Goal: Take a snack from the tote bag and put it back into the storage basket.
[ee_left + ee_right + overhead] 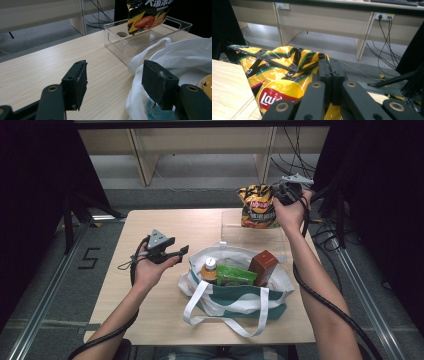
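A yellow and black chip bag (257, 206) hangs over the clear plastic bin (230, 231) at the table's far right. My right gripper (278, 194) is shut on the bag's top corner; in the right gripper view the jaws pinch the sealed edge of the chip bag (279, 75). My left gripper (179, 251) is open and holds nothing, hovering left of the white and green tote bag (240, 292). The left gripper view shows the chip bag (147, 15) above the bin (130, 40), with the tote bag (180, 57) at the right.
Inside the tote stand an orange bottle (209, 269), a green packet (234, 275) and a brown box (263, 266). The tote's handles (220, 317) trail toward the table's near edge. Bare wooden tabletop (145, 227) lies at the left. Cables and desk legs stand beyond the table.
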